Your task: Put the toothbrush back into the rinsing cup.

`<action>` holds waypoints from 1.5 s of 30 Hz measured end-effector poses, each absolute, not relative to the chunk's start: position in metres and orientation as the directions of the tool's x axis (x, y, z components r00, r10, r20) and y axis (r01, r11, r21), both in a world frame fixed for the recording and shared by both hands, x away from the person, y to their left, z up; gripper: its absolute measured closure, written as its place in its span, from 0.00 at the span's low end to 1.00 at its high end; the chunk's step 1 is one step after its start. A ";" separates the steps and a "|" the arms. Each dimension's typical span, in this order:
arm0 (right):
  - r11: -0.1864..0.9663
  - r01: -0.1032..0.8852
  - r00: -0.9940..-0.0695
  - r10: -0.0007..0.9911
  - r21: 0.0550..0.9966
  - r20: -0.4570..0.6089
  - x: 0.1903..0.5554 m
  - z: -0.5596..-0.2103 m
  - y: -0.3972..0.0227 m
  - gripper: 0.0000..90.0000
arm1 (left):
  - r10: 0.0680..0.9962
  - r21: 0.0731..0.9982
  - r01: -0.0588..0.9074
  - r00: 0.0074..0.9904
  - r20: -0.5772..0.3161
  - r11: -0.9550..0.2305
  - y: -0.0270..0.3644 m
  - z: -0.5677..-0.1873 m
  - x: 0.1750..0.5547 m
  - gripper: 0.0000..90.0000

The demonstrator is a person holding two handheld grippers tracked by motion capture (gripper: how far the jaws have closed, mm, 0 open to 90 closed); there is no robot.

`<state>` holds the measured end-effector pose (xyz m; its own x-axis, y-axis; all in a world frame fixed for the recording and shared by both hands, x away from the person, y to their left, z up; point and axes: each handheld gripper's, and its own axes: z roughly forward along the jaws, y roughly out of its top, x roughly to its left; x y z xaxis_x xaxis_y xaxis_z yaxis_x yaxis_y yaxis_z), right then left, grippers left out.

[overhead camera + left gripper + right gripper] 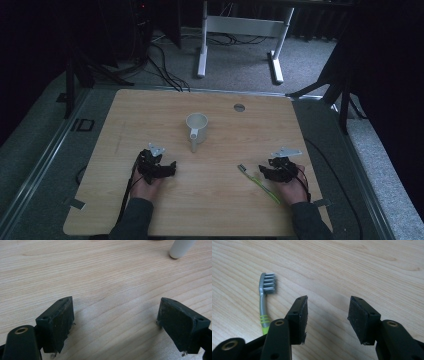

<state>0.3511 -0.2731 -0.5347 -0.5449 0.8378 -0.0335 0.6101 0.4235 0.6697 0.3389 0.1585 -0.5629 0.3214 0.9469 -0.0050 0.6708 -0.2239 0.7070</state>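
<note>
A person sits at a light wooden table [210,200], one black two-jaw gripper in each hand. The left gripper [115,325] rests low over bare wood, its jaws spread wide with nothing between them. The right gripper [328,320] also stands open and empty, its jaws somewhat narrower than the left's. A slim toothbrush with a grey head and yellow-green handle [264,302] lies flat on the table just beside the right gripper's left jaw, outside the gap, bristles pointing sideways. In the high view, the toothbrush [258,181] lies between the two hands, close to the right one. A white ceramic mug [196,127] stands upright near the table's middle, well apart from both grippers.
</note>
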 end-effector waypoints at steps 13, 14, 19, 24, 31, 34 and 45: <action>0.464 0.622 -0.567 0.823 0.631 -0.047 0.349 -0.528 -0.270 0.62 | 0.947 0.707 0.671 0.321 -0.006 -0.223 0.158 -0.563 0.339 0.16; 0.466 0.623 -0.567 0.822 0.629 -0.046 0.350 -0.528 -0.270 0.62 | 0.947 0.707 0.671 0.321 -0.006 -0.223 0.158 -0.563 0.339 0.16; 0.479 0.629 -0.577 0.816 0.612 -0.046 0.349 -0.527 -0.269 0.63 | 0.947 0.707 0.671 0.321 -0.006 -0.223 0.158 -0.563 0.339 0.16; 0.489 0.635 -0.582 0.812 0.598 -0.046 0.348 -0.525 -0.268 0.66 | 0.947 0.707 0.671 0.321 -0.006 -0.223 0.158 -0.563 0.339 0.16; 0.496 0.640 -0.596 0.802 0.587 -0.028 0.348 -0.521 -0.265 0.68 | 0.947 0.707 0.671 0.321 -0.006 -0.223 0.158 -0.563 0.339 0.16; 0.489 0.650 -0.595 0.804 0.582 -0.011 0.349 -0.519 -0.265 0.68 | 0.947 0.707 0.671 0.321 -0.006 -0.223 0.158 -0.563 0.339 0.16; 0.521 0.650 -0.612 0.791 0.554 -0.026 0.349 -0.510 -0.262 0.68 | 0.947 0.707 0.671 0.320 -0.006 -0.222 0.158 -0.563 0.339 0.16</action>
